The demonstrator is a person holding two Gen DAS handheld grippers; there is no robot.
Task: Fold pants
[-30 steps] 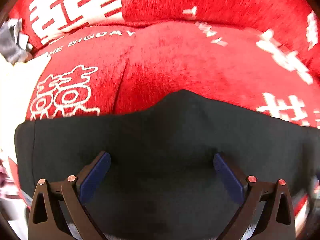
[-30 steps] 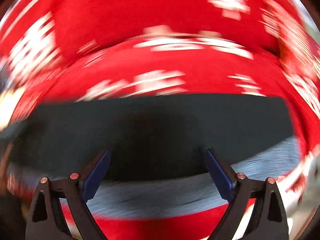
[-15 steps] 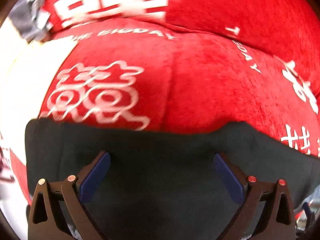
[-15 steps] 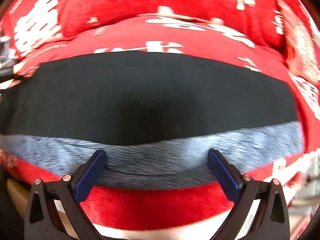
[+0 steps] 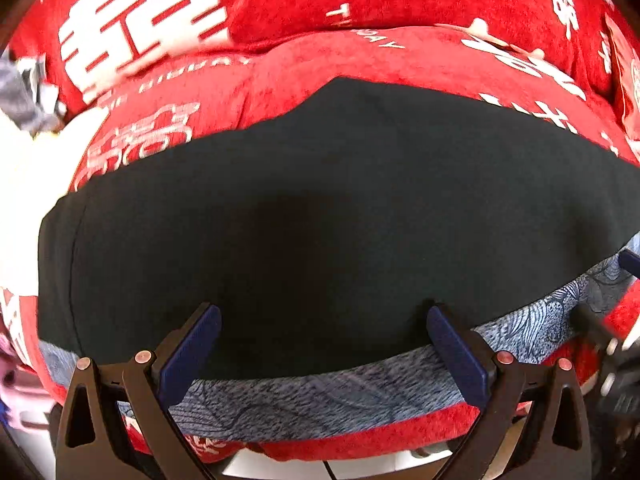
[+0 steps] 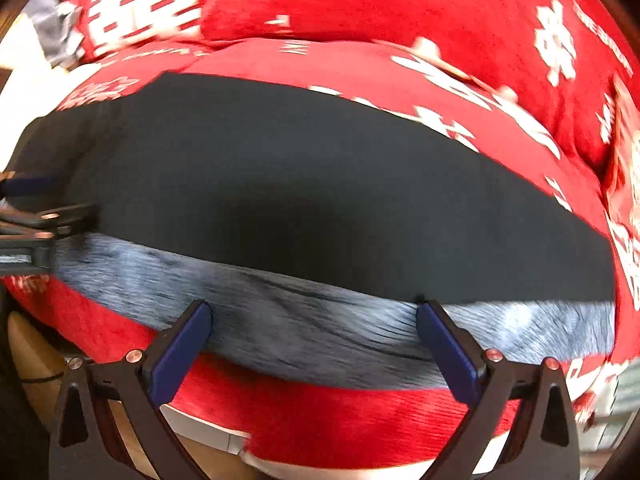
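Dark pants [image 5: 320, 208] lie flat on a red cushion, with a grey-blue patterned band [image 5: 328, 400] along their near edge. My left gripper [image 5: 324, 332] hangs open above the near part of the pants, nothing between its blue pads [image 5: 192, 344]. In the right wrist view the same pants [image 6: 320, 184] stretch across the cushion with the grey band [image 6: 320, 320] in front. My right gripper [image 6: 314, 332] is open over that band, holding nothing. The left gripper's frame [image 6: 36, 224] shows at the left edge there.
The red plush cushion [image 5: 360, 56] with white characters rises into a back cushion [image 6: 380, 0] beyond the pants. Its front edge [image 6: 320, 424] drops off just below the grey band. A grey cloth [image 5: 20, 92] lies at the far left.
Both views have pulled back toward the near edge of the pants, so the grey band and the cushion's front edge now show. Both grippers stay open and hold nothing.
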